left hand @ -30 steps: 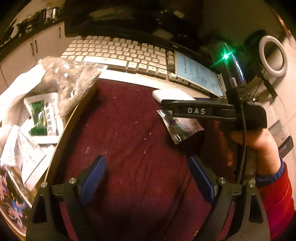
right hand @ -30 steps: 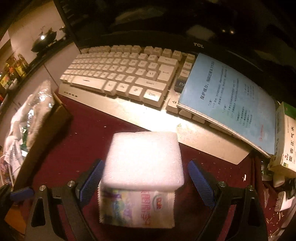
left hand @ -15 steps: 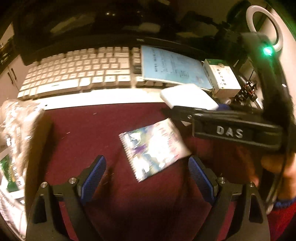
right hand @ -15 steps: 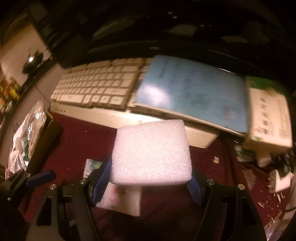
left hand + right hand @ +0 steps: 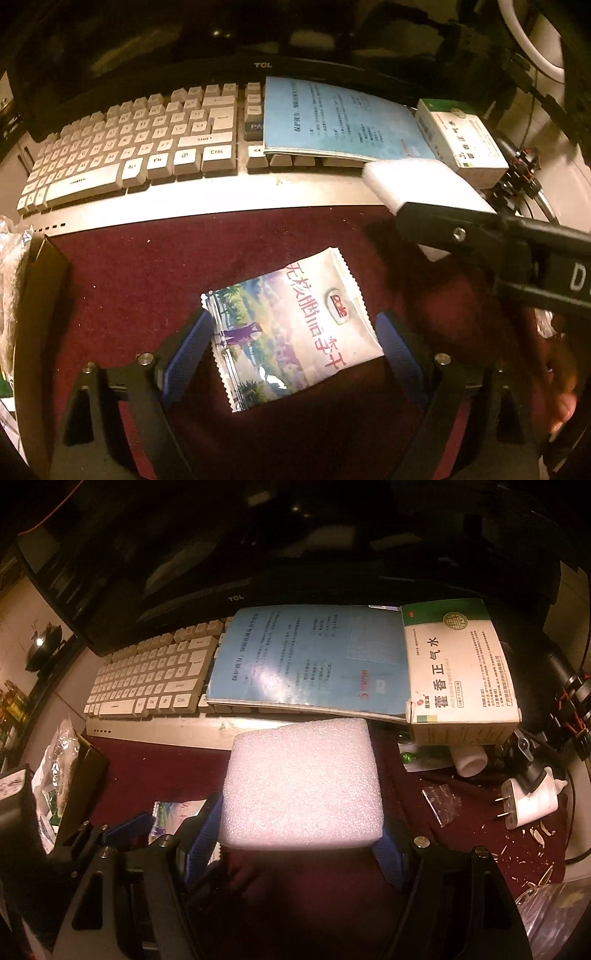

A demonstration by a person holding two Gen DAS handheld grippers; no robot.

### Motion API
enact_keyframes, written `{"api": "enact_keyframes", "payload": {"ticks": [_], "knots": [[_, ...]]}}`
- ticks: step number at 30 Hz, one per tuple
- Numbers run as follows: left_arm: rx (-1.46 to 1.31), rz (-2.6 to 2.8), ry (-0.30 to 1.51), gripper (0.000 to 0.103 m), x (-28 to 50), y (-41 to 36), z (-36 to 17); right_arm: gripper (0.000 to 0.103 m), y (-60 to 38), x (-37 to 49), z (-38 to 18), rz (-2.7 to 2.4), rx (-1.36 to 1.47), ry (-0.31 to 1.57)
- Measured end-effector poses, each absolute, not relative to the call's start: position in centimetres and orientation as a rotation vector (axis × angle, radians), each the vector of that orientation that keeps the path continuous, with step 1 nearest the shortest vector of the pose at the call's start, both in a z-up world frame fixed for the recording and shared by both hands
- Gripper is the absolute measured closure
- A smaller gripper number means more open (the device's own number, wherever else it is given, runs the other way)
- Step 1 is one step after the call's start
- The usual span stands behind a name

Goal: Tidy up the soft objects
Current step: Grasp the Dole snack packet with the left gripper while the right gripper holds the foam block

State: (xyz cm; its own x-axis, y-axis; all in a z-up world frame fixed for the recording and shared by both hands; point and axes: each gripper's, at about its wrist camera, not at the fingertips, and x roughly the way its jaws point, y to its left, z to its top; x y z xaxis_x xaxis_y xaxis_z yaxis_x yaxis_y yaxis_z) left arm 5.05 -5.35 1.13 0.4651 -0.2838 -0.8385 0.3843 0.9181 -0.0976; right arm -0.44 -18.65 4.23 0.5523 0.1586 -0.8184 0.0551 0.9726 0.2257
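A: On the dark red cloth [image 5: 122,280] in front of the beige keyboard [image 5: 140,151] lies a flat, glossy snack packet with a printed landscape and red lettering [image 5: 291,325], lying at a slant. What is the left gripper [image 5: 295,354] doing with it?

B: Its blue ribbed pads [image 5: 188,350] stand on either side of the packet. The jaws have just been closing in, but they are wide apart. The left pad sits right at the packet's edge, and I cannot tell whether either pad presses on it.

A: And the right gripper [image 5: 301,843]?

B: It holds a white, square block of packing foam [image 5: 303,782]. Both blue pads are against the block's sides, so the jaws are clamped on it at a wide spread. In the left wrist view the same block [image 5: 424,188] hangs above the cloth, near the keyboard's right end.

A: What lies behind it?

B: A pale blue printed booklet [image 5: 310,657] rests over the keyboard's right part, and a white and green medicine carton [image 5: 458,675] sits just beside it. A white wall plug [image 5: 532,801] lies on the cloth to the right, and a dark monitor [image 5: 236,554] stands behind the keyboard.
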Motion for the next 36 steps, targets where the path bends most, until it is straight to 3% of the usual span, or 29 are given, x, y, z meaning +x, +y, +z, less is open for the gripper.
{"api": "enact_keyframes", "payload": {"ticks": [1, 3, 4, 5, 6, 7, 8, 9, 16, 17, 19, 20, 21, 29, 36], "knots": [[0.115, -0.421, 1.0, 0.026, 4.7, -5.2, 1.3, 0.024, -18.2, -0.2, 4.1, 0.064, 0.237, 0.986], [0.119, -0.444, 0.988, 0.052, 4.1, -5.0, 1.8, 0.024, -17.8, -0.2, 4.1, 0.071, 0.243, 0.984], [0.116, -0.457, 0.986, 0.055, 3.9, -4.9, 2.1, 0.024, -17.7, -0.2, 4.0, 0.076, 0.246, 0.985], [0.113, -0.46, 0.983, 0.072, 3.7, -4.8, 2.3, 0.024, -17.5, -0.2, 4.0, 0.081, 0.248, 0.985], [0.106, -0.459, 0.975, 0.083, 3.5, -4.4, 2.5, 0.024, -17.3, -0.2, 3.9, 0.087, 0.25, 0.986], [0.072, -0.473, 0.983, 0.088, 3.5, -3.7, 2.6, 0.024, -17.1, -0.2, 3.8, 0.09, 0.251, 0.985], [0.049, -0.473, 0.996, 0.102, 3.4, -3.0, 2.6, 0.024, -16.9, -0.2, 3.7, 0.095, 0.253, 0.986], [0.023, -0.464, 1.009, 0.103, 3.5, -2.0, 2.4, 0.024, -16.8, -0.3, 3.6, 0.1, 0.254, 0.987], [-0.171, -0.491, 1.041, 0.102, 3.9, 3.3, 1.4, 0.024, -16.1, -0.1, 3.5, 0.124, 0.261, 0.987], [-0.175, -0.493, 1.035, 0.098, 3.8, 3.4, 1.4, 0.024, -16.0, -0.1, 3.5, 0.127, 0.261, 0.986], [-0.163, -0.498, 1.018, 0.076, 3.6, 3.4, 1.6, 0.024, -15.9, 0.0, 3.5, 0.129, 0.26, 0.983], [-0.147, -0.503, 1.007, 0.047, 3.4, 3.3, 1.9, 0.024, -15.9, 0.0, 3.5, 0.13, 0.26, 0.982], [-0.12, -0.508, 0.995, 0.031, 3.2, 3.2, 2.3, 0.024, -15.9, -0.1, 3.5, 0.13, 0.26, 0.982], [0.338, -0.631, 0.944, 0.027, 5.1, -2.4, 4.0, 0.024, -16.8, -0.4, 3.6, 0.117, 0.264, 0.982], [0.212, -0.781, 1.016, 0.026, 10.4, -3.1, 3.6, 0.024, -18.1, -0.8, 3.1, 0.087, 0.296, 0.991]]}}
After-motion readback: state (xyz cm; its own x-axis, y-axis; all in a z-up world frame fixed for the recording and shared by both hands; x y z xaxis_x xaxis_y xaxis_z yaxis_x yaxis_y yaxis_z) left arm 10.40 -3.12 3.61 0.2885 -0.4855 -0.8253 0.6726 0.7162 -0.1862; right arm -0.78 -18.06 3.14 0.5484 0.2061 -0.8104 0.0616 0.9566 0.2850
